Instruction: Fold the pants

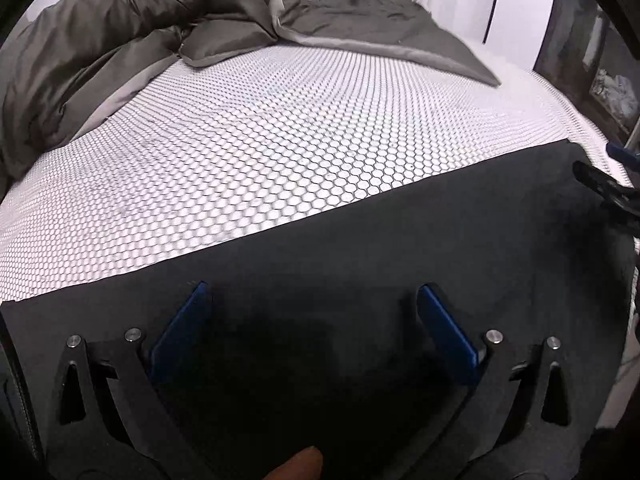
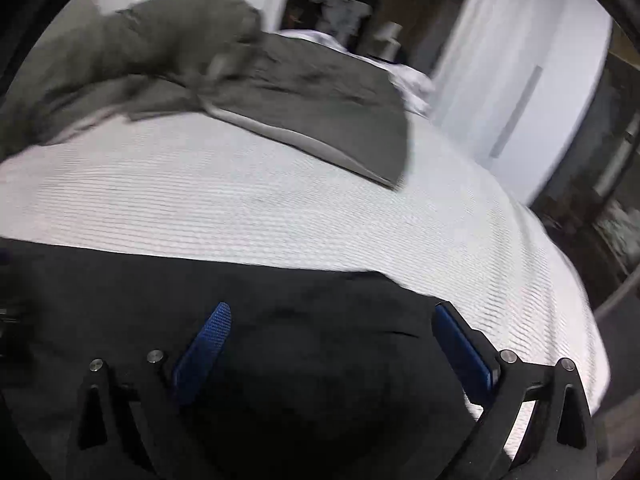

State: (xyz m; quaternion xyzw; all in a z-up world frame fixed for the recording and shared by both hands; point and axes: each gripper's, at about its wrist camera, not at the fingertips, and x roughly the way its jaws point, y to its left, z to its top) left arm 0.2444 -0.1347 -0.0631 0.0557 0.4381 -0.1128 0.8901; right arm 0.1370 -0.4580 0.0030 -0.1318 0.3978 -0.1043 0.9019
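Lying flat across the near edge of the bed (image 1: 280,128), the black pants (image 1: 360,248) run crosswise under both tools. The left gripper (image 1: 312,320) and right gripper (image 2: 332,332) hover over the cloth, fingers spread, holding nothing, equally near.

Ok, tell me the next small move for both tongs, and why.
Probably lower both and close them on the far edge of the pants. The left tongs and right tongs are both open, over the dark cloth, holding nothing. The pants lie flat on the white bed, so a fold likely needs a grip first.
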